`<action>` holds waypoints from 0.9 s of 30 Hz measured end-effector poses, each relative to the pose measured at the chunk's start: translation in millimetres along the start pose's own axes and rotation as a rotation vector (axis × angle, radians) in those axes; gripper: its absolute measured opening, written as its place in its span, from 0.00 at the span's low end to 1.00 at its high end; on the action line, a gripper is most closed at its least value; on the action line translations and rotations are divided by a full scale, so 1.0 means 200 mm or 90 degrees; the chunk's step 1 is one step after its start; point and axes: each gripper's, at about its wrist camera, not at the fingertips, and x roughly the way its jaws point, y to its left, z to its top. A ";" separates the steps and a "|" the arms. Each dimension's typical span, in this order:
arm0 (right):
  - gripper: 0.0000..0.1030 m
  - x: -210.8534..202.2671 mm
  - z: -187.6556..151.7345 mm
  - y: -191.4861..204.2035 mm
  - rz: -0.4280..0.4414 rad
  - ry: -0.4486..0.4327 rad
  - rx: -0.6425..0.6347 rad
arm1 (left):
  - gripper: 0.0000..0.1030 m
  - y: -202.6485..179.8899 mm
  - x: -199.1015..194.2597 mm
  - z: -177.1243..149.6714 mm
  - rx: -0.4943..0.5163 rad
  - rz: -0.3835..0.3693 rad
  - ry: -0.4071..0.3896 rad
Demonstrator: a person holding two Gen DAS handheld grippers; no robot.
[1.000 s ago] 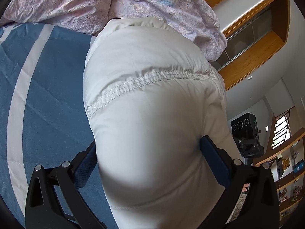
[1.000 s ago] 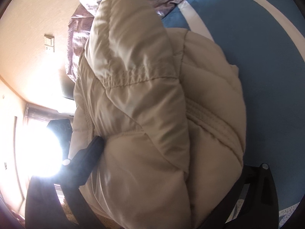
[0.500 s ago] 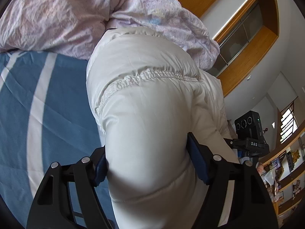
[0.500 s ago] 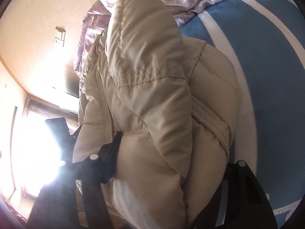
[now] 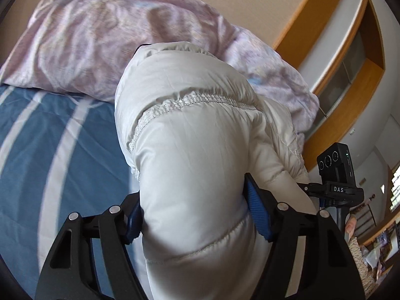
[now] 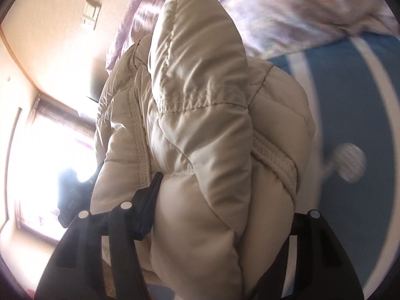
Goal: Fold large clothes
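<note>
White letters "DAS" stand on the black camera mount.

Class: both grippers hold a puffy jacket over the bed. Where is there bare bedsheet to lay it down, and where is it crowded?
Free: the blue white-striped bedsheet left of the puffy cream quilted jacket, below the crumpled lilac duvet; in the right wrist view, sheet right of the jacket. Crowded: the duvet heaped along the far side.

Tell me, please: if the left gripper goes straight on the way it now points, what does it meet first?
The left gripper has just been closing on the puffy cream quilted jacket, so the jacket itself fills its path. Beyond it, probably, lies the crumpled lilac floral duvet, though depth is unclear.
</note>
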 end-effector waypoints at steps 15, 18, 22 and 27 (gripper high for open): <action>0.70 0.41 0.22 0.07 -0.078 -0.023 0.013 | 0.78 0.34 0.00 0.03 -0.080 0.075 -0.002; 0.78 0.38 0.17 0.11 -0.109 -0.047 0.010 | 0.86 0.31 -0.02 0.03 -0.060 0.110 -0.003; 0.82 0.22 0.13 0.19 -0.162 -0.121 0.004 | 0.93 0.23 -0.09 0.03 0.010 0.200 -0.030; 0.85 -0.06 -0.04 0.35 -0.276 -0.287 -0.063 | 0.94 0.13 -0.20 0.04 0.079 0.300 -0.083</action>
